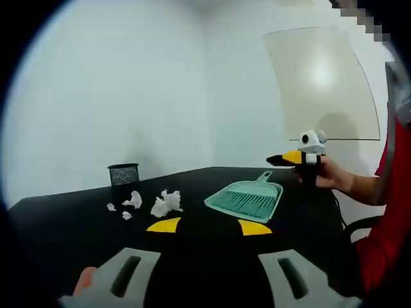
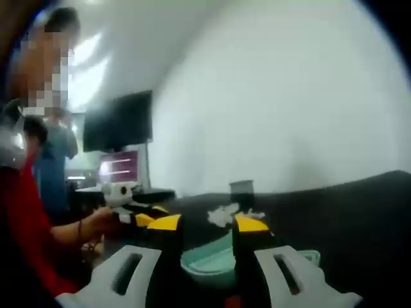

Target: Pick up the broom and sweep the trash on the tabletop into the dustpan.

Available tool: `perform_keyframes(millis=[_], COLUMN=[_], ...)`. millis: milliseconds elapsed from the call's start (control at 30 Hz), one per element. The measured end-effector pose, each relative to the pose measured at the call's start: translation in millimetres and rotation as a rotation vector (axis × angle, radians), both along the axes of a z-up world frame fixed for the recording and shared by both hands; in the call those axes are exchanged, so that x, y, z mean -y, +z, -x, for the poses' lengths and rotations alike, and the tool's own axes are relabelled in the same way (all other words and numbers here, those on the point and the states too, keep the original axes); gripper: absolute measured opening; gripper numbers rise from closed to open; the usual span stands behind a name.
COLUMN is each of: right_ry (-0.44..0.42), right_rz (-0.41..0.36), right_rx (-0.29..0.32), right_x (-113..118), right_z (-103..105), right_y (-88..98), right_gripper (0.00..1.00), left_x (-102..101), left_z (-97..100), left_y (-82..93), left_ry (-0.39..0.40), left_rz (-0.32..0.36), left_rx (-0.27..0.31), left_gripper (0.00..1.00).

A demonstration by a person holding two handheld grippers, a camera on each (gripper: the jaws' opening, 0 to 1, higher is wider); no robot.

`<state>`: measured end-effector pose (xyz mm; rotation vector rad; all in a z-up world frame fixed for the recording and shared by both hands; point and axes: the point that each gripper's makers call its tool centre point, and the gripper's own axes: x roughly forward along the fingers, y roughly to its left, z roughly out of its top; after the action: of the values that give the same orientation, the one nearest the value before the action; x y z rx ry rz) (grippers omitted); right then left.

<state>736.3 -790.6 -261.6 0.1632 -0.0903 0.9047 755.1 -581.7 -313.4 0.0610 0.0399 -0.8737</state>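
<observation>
A teal dustpan [image 1: 247, 199] with a matching small broom lying in it rests on the black tabletop [image 1: 64, 221]. Left of it lie crumpled white paper scraps [image 1: 166, 204], with smaller bits [image 1: 131, 200] further left. My left gripper [image 1: 209, 226] hovers in front of them, open, nothing between its yellow tips. My right gripper [image 1: 282, 159] hangs in the air right of the dustpan, held by a hand. In the right gripper view my right gripper [image 2: 208, 224] is open above the dustpan [image 2: 209, 262]; the paper scraps [image 2: 225, 215] lie beyond, and my left gripper [image 2: 148, 217] shows at left.
A black mesh cup [image 1: 123, 174] stands behind the scraps near the table's far edge. A pale panel [image 1: 321, 83] leans on the wall at right. A person's red sleeve [image 1: 385, 224] is at right. A dark monitor [image 2: 119, 122] and another person stand beyond the table.
</observation>
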Motion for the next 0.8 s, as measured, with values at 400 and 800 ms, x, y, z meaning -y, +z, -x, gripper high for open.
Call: perform_keyframes(millis=[400,800], right_ry=[-0.011,-0.002], right_rz=[0.040,0.040], right_rx=[0.009,0.014], right_x=[-2.7,-2.8], right_z=[0.9,1.5], right_y=[-4.5,-4.5], right_gripper=[0.32,0.31], left_x=[-1.8,-0.6], left_z=[0.6,0.6], left_y=[2.7,1.0], left_ry=[0.007,0.006], left_rz=[0.011,-0.001], left_rx=[0.006,0.006], left_gripper=[0.29,0.29])
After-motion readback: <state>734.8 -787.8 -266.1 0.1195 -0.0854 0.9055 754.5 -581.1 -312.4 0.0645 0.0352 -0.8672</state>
